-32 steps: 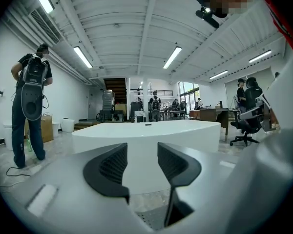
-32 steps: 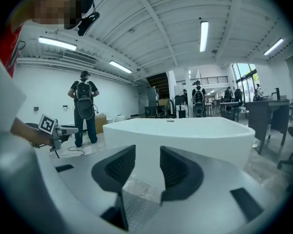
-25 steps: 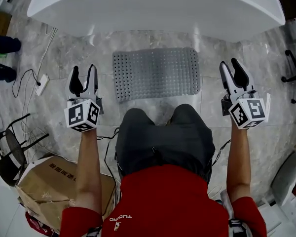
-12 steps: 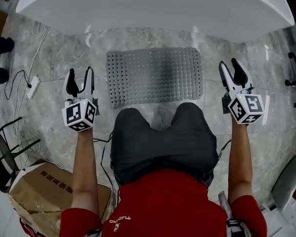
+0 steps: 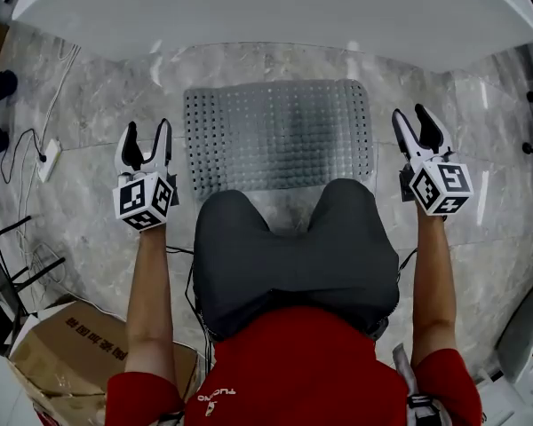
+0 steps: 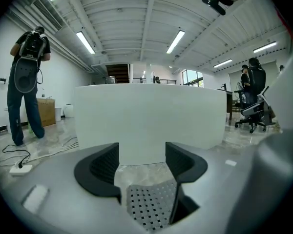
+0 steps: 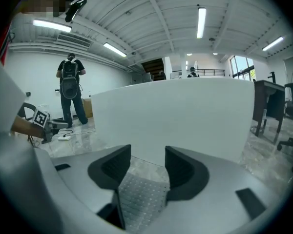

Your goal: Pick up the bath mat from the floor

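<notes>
From the head view: the grey perforated rubber bath mat (image 5: 280,131) lies flat on the grey marble floor (image 5: 98,202), just in front of the big white bathtub (image 5: 275,16). Its near edge is tucked under the person's grey-trousered knees (image 5: 293,247). The left claw (image 5: 148,131) hangs off the mat's left end and the right claw (image 5: 410,115) off its right end, both apart from it. Near left sits a crumpled brown cardboard box (image 5: 71,353); what's in it can't be seen. The tub shows only its outer wall, so its inside is hidden too.

Over to the left gripper view: the left claw (image 6: 142,165) has its jaws well apart. They've just been opening, and nothing is gripped. The bath mat (image 6: 149,206) shows low through the gap, down on the floor, with the bathtub (image 6: 146,121) wall beyond.

Right gripper view now: same story. The right claw (image 7: 147,172) is spread wide, jaws just been opening, pads on nothing. The bath mat (image 7: 141,199) lies below the gap, and the bathtub (image 7: 185,116) rises behind. Far left, a standing person with a backpack (image 7: 71,91).
</notes>
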Action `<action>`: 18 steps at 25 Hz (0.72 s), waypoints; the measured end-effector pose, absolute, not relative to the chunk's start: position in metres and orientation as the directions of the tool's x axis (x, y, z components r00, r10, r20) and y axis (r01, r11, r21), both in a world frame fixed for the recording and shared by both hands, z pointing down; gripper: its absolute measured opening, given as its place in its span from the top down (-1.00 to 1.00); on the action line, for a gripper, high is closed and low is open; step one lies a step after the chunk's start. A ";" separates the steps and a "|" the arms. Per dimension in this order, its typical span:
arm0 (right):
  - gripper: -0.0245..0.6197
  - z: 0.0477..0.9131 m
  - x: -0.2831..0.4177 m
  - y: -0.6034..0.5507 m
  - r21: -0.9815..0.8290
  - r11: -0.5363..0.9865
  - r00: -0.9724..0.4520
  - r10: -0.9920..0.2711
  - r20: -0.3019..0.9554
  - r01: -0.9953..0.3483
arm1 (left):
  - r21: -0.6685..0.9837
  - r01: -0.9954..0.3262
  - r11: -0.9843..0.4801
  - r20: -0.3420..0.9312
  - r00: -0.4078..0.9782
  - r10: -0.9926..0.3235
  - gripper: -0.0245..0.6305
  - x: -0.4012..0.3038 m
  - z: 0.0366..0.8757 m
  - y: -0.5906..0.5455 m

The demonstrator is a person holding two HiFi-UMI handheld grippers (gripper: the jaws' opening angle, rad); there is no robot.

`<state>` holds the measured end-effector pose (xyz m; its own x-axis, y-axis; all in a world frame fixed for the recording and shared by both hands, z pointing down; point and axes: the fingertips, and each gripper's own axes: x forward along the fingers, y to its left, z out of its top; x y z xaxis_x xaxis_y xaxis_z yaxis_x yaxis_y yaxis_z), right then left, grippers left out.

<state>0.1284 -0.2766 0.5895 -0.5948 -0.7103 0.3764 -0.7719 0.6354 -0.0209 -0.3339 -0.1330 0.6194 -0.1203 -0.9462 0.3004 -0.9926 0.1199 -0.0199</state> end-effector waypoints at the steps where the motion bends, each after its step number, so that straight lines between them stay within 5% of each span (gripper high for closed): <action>1: 0.32 0.598 0.129 -0.278 -0.023 0.635 -0.593 -0.708 0.383 -0.772 | -0.016 -0.993 0.119 0.309 -0.118 -0.944 0.08 -0.334 0.629 -0.133; 18: 0.14 0.761 0.149 -0.295 -0.060 0.609 -0.517 -0.612 0.598 -0.791 | 0.065 -0.991 0.119 0.568 -0.061 -0.821 -0.01 -0.337 0.795 -0.132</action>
<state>0.1488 -0.2954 0.7612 -0.5169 -0.6123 0.5982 -0.7910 0.6089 -0.0603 -0.3375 -0.1321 0.7951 -0.0614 -0.8210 0.5676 -0.9907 0.1193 0.0653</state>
